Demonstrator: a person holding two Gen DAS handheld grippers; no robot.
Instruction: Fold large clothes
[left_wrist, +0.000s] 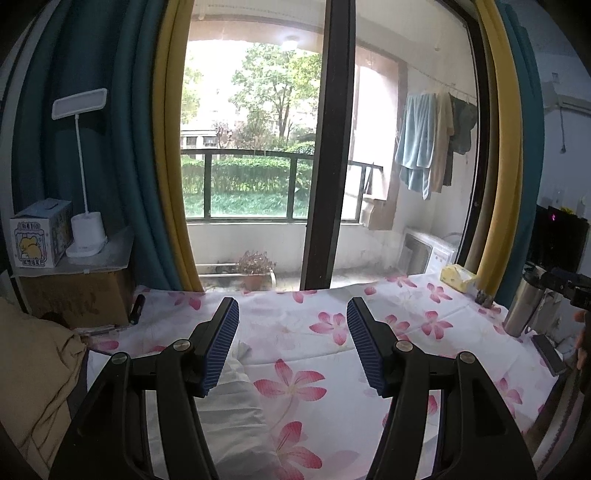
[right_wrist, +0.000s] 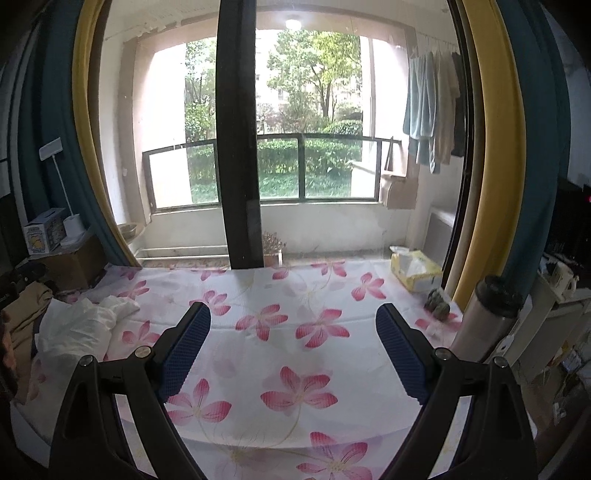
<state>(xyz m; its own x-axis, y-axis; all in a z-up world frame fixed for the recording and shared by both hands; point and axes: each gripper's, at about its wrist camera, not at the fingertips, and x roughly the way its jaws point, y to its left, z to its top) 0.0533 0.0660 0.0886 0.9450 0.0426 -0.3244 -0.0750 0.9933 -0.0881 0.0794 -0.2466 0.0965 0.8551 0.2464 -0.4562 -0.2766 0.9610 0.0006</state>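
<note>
We logged the following at the table (right_wrist: 280, 354), which carried a pink-flowered cloth spread flat, likely to give a clean surface for folding:

- Left gripper (left_wrist: 291, 345): jaws stood open, nothing between them, held above the cloth and aimed toward the window
- Right gripper (right_wrist: 293, 349): jaws stood wide open and empty, likewise held clear of the cloth
- White garment (right_wrist: 79, 325): lay crumpled at the left side of the table, unfolded, just below the left gripper and well apart from the right one; we judged it the piece to be folded next
- Tan garment (left_wrist: 35, 369): heaped at the far left edge, beside the white one, probably waiting its turn
- Tissue box (right_wrist: 415, 271): at the far right corner, out of the working area
- Steel flask (left_wrist: 522, 308): upright at the right edge
- Desk lamp (left_wrist: 83, 166): on a cardboard box to the left, off the table
</note>
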